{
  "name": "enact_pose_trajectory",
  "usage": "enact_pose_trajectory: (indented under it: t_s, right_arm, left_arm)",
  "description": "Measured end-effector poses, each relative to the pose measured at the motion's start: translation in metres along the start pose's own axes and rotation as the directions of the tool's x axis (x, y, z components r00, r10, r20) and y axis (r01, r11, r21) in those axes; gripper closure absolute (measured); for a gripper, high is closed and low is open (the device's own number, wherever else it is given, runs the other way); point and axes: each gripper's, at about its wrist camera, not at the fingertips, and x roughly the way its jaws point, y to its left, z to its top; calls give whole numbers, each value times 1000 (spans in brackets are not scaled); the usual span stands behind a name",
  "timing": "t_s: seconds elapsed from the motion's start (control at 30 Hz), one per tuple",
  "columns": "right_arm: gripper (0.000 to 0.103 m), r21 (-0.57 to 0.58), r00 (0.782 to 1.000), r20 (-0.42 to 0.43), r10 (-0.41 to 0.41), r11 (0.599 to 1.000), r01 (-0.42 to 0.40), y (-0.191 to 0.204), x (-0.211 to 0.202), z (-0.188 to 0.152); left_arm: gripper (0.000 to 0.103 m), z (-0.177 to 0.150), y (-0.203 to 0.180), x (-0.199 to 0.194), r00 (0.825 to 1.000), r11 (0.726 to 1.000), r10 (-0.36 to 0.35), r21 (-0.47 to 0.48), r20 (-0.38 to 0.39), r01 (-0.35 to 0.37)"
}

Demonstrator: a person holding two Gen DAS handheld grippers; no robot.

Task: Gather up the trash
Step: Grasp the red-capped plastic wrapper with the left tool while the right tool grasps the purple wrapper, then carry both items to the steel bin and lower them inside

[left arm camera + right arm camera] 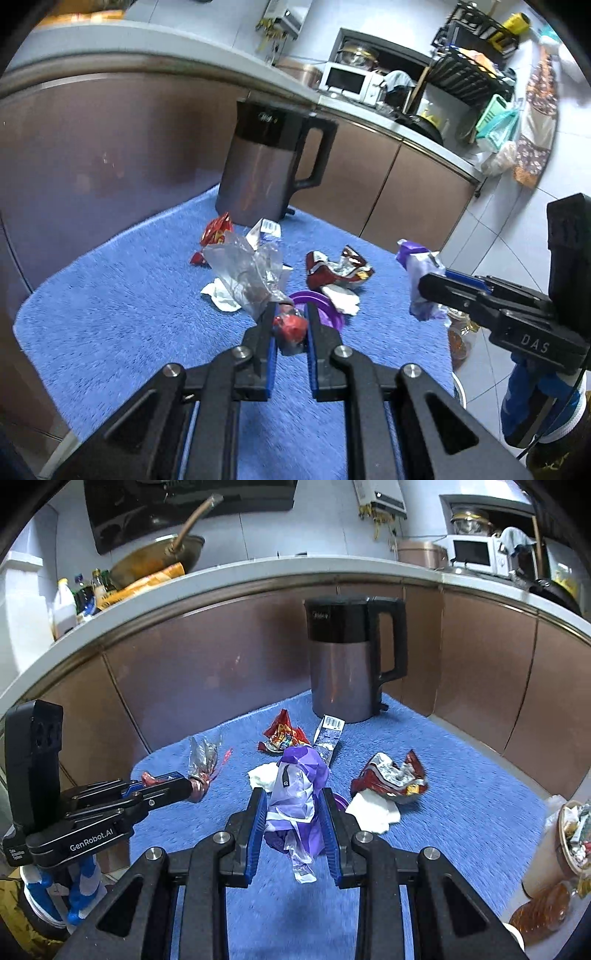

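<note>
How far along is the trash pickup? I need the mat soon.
Some trash already sits in the bin. In hand: left gripper clamps a clear wrapper, right gripper a purple bag. Left on the blue mat: red wrappers, tissues, purple lid.

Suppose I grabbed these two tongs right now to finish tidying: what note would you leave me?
Left tongs: shut on a clear plastic wrapper with a red end, lifted off the blue towel.
Right tongs: shut on a purple-and-white bag, also lifted.
Still lying on the towel: red snack packet, torn dark-red wrapper, barcode strip, white tissues, purple lid.
A bin with trash shows at the right edge; drop both pieces, probably there, then fetch the rest. The kettle stays.
</note>
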Motion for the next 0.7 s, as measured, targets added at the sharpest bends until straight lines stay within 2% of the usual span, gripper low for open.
enact_pose_trajectory:
  t_s: [0.3, 0.5, 0.7]
  right_arm:
    - [76, 19, 997, 57, -49, 999, 48, 8, -60, -24]
    - [76, 55, 992, 104, -76, 996, 71, 1, -94, -40]
    - [76, 86, 982, 144, -122, 990, 110, -9, -128, -55]
  left_arm:
    - [91, -15, -42, -38, 999, 997, 35, 68, 33, -37]
    - [91, -23, -73, -60, 994, 988, 70, 134, 84, -81]
    - [91, -28, -104, -74, 991, 977, 72, 191, 111, -92]
